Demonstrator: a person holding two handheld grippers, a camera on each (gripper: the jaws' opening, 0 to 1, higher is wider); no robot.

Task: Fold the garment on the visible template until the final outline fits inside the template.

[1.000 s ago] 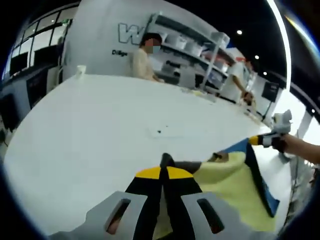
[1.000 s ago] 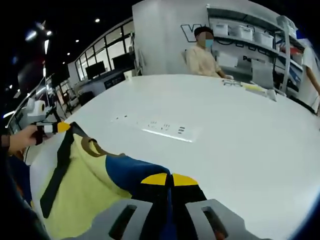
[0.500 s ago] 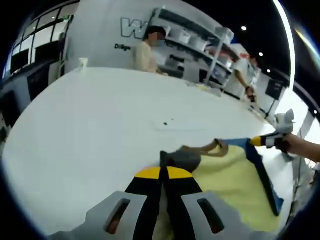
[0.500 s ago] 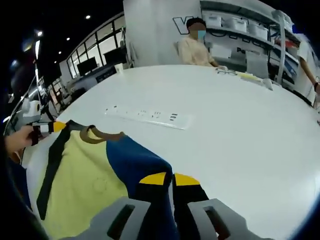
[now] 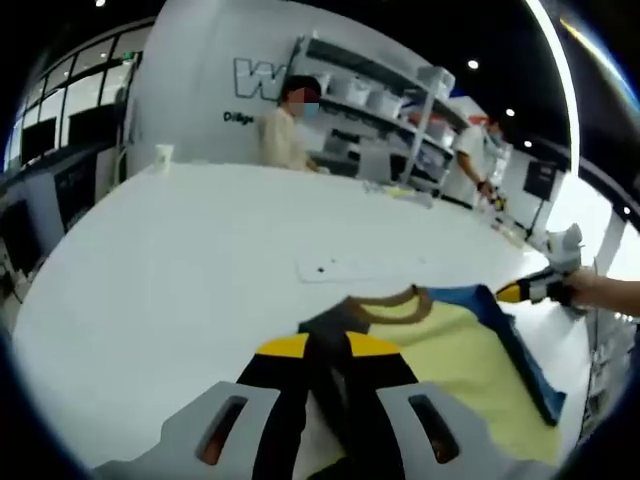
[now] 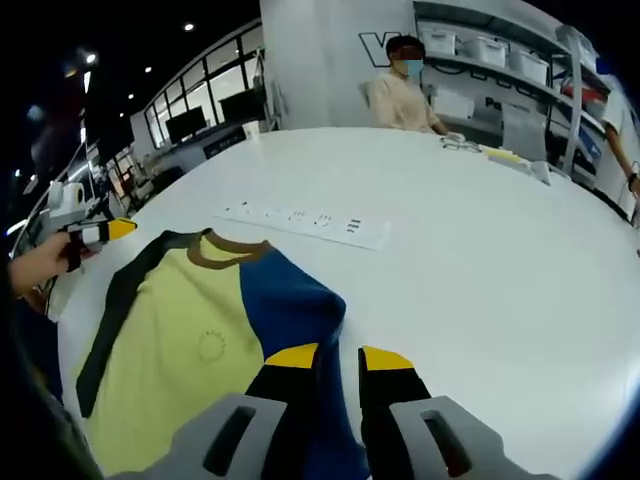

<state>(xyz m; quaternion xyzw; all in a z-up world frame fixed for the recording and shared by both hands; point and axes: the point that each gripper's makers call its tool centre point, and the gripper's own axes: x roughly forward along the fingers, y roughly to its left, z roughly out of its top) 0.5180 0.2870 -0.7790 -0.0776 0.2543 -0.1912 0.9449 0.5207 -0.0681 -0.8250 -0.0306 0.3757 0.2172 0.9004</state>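
Observation:
The garment (image 6: 200,340) lies flat on the white table (image 6: 480,260): yellow front, brown collar, one blue sleeve and one black sleeve. My right gripper (image 6: 338,356) is open, bare table showing between its jaws; the blue sleeve (image 6: 285,300) lies just ahead of and under its left jaw. In the left gripper view the garment (image 5: 450,350) spreads to the right, and my left gripper (image 5: 327,346) stands open over the black sleeve's end (image 5: 335,318). A hand holds the left gripper (image 6: 100,233) beside the black sleeve, and the right gripper (image 5: 525,290) beside the blue sleeve.
A white strip with small dark marks (image 6: 305,222) lies on the table beyond the collar. A person (image 6: 405,95) sits at the far edge, another stands by the shelves (image 5: 470,150). A cup (image 5: 163,155) stands at the far left. Small items (image 6: 500,152) lie far right.
Both grippers have lowered the garment and opened their jaws. The shirt now lies flat with its sleeves released, instead of hanging stretched between the two grippers.

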